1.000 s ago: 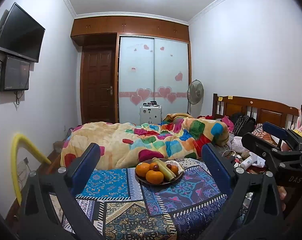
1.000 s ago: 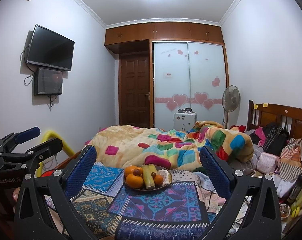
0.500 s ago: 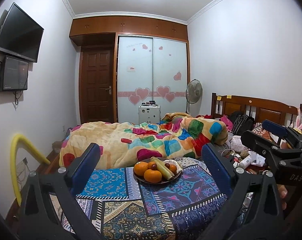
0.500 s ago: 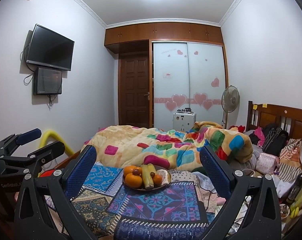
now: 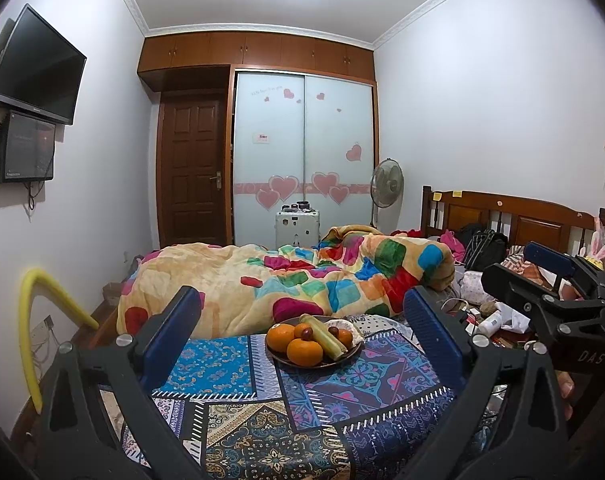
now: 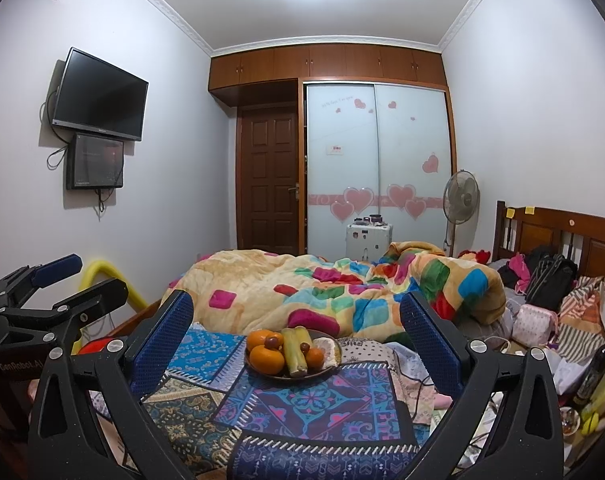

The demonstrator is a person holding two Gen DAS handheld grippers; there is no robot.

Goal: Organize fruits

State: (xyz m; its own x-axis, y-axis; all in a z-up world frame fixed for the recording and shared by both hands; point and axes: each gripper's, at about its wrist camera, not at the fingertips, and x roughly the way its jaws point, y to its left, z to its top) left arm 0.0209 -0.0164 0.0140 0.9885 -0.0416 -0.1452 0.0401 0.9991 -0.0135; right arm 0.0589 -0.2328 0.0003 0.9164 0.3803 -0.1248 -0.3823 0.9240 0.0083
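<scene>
A dark plate (image 5: 344, 359) (image 6: 322, 374) of fruit sits on a patterned cloth (image 5: 262, 412) (image 6: 302, 412) spread over the bed's near end. It holds oranges (image 5: 304, 352) (image 6: 266, 359), a yellow-green stalk piece (image 5: 326, 338) (image 6: 293, 350), small dark red fruits (image 5: 307, 333) (image 6: 272, 341) and a pale peeled piece (image 5: 344, 326) (image 6: 329, 350). My left gripper (image 5: 302, 332) and my right gripper (image 6: 296, 332) are both open and empty, held back from the plate, which shows between the fingers. The right gripper appears at the right of the left wrist view (image 5: 558, 288); the left one at the left of the right wrist view (image 6: 50, 292).
A colourful quilt (image 5: 302, 276) (image 6: 342, 288) is heaped just behind the plate. Bags, a white bottle (image 5: 492, 323), a dark bottle (image 6: 600, 364) and clutter lie right by the headboard (image 5: 514, 216). A yellow tube (image 5: 26, 340) stands left. Wardrobe, door, fan and small white case stand far back.
Both views have drifted slightly; the plate sits a little further left and higher in the left wrist view. Both grippers stay open.
</scene>
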